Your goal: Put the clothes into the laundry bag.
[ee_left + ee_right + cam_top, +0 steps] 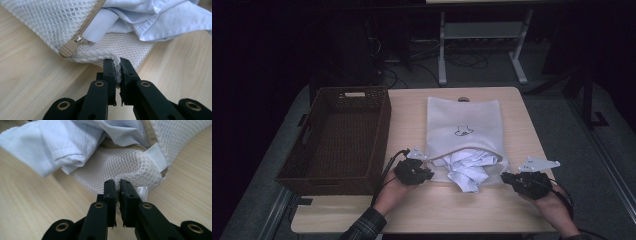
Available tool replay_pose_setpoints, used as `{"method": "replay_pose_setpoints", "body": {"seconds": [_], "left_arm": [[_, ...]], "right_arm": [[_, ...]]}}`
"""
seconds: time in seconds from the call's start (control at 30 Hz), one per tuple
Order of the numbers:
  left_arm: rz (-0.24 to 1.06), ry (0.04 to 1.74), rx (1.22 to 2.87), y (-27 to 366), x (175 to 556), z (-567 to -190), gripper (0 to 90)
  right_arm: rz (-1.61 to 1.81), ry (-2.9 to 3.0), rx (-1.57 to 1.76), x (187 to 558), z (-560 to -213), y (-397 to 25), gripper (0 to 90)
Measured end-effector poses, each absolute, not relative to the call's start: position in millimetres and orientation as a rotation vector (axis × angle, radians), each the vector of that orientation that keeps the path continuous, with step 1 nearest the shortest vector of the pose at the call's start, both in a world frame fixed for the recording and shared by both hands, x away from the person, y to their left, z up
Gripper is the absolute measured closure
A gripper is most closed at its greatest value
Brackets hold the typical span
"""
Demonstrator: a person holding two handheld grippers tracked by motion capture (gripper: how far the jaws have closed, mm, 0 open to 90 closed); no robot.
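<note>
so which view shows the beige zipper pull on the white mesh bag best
The left gripper view: the beige zipper pull on the white mesh laundry bag is close and sharp. The right gripper view shows beige zipper tape; the high view a thin beige line.

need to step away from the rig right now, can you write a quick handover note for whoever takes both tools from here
Left tool: shut on the near left corner of the white mesh zip laundry bag, beside its beige zip pull.
Right tool: shut on the bag's near right corner.
The bag lies flat on the light wooden table, mouth unzipped and facing the person.
The crumpled pale blue shirt is partly out of the mouth, partly inside.
The dark brown woven basket stands left of the bag with nothing in it.
Done: both corners gripped.
Left: probably lift the corners to get the shirt fully in or out; which one is unclear.
</note>
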State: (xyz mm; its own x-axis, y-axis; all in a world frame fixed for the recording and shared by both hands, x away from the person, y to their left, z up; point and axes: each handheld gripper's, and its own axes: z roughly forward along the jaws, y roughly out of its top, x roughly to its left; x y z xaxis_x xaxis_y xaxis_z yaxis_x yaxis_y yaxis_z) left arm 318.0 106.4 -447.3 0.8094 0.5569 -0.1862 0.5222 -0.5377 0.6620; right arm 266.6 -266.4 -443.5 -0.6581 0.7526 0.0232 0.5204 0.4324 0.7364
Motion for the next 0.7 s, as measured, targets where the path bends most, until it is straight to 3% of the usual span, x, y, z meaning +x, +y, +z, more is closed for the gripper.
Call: {"method": "replay_pose_setpoints", "body": {"seconds": [0.57,0.7], "left_arm": [[0.048,0.736,2.255,84,305,-449,83.9],[0.046,0.727,2.25,85,305,-450,83.9]], "right_arm": [[1.069,2.306,1.212,331,-453,-275,82.5],[1.127,2.342,1.222,333,-449,-278,67.6]]}}
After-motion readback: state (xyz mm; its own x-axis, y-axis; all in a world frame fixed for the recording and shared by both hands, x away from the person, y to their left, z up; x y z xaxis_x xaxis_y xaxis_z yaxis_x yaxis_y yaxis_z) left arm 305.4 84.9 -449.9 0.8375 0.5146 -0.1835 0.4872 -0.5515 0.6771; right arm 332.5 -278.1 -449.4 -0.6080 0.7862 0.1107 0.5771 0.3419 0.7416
